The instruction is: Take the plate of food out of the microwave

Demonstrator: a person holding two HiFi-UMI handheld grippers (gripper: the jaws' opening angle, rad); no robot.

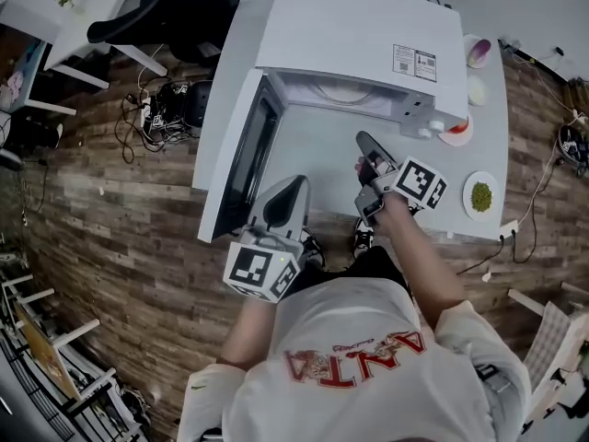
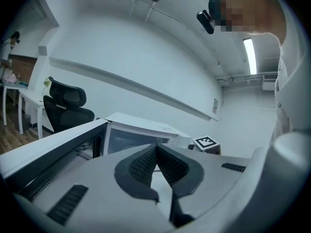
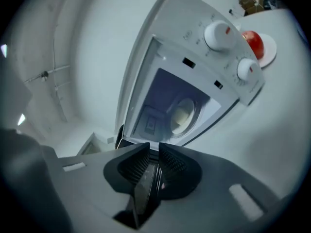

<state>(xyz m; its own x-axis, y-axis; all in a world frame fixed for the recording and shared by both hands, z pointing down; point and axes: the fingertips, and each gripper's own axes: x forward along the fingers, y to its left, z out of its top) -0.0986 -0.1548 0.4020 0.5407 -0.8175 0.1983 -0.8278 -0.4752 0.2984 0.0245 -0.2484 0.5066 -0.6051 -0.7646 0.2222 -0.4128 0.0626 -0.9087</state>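
Observation:
The white microwave [image 1: 368, 35] stands on a white table [image 1: 340, 168] with its door [image 1: 241, 155] swung open to the left. In the right gripper view its cavity shows a pale plate of food [image 3: 183, 114] on the turntable; from the head view only a rim arc of the plate [image 1: 345, 95] is seen. My right gripper [image 1: 363, 139] hangs just in front of the opening, rolled sideways, its jaws [image 3: 154, 149] a narrow gap apart with nothing between them. My left gripper [image 1: 293, 184] is near the door's free edge, its tips [image 2: 155, 148] touching and empty.
Right of the microwave sit a red fruit on a small plate [image 1: 457, 132], a plate of green food [image 1: 480, 196] and a bowl [image 1: 478, 52]. Two control knobs [image 3: 218, 34] face front. An office chair [image 1: 156, 17] and floor cables [image 1: 166, 109] lie left of the table.

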